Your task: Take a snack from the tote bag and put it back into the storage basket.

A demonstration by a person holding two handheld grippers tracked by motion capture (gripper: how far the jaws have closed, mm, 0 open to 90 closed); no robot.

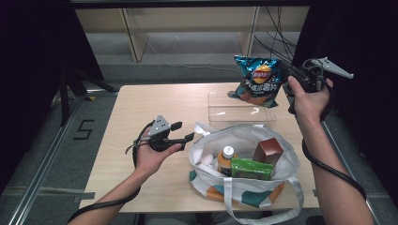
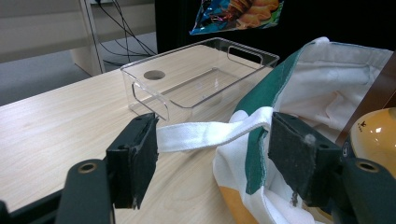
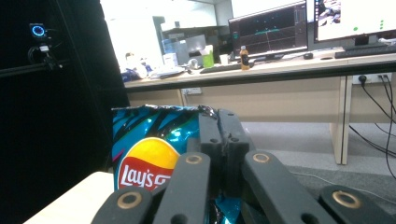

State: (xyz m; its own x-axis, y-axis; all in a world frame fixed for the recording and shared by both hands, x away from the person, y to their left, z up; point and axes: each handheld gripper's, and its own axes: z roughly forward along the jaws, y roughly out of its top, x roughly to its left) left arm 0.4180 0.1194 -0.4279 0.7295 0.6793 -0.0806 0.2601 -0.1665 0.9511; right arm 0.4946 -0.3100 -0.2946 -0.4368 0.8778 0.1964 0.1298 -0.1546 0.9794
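Observation:
A blue Lay's chips bag (image 1: 257,79) hangs in the air above the far end of a clear plastic tray (image 1: 220,112). My right gripper (image 1: 284,69) is shut on the bag's upper right corner. In the right gripper view the closed jaws (image 3: 223,122) pinch the crimped top edge of the chips bag (image 3: 149,154). My left gripper (image 1: 184,131) stands open at the left rim of a white and green tote bag (image 1: 286,154). In the left gripper view the tote's white strap (image 2: 205,134) runs across the gap of the left gripper (image 2: 215,158), and neither pad presses on it.
In the tote stand an orange bottle (image 1: 226,157), a brown box (image 1: 268,151) and a green packet (image 1: 251,168). The clear tray (image 2: 205,70) lies just past the tote on the wooden table (image 1: 141,108). Desks with monitors stand across the room in the right gripper view.

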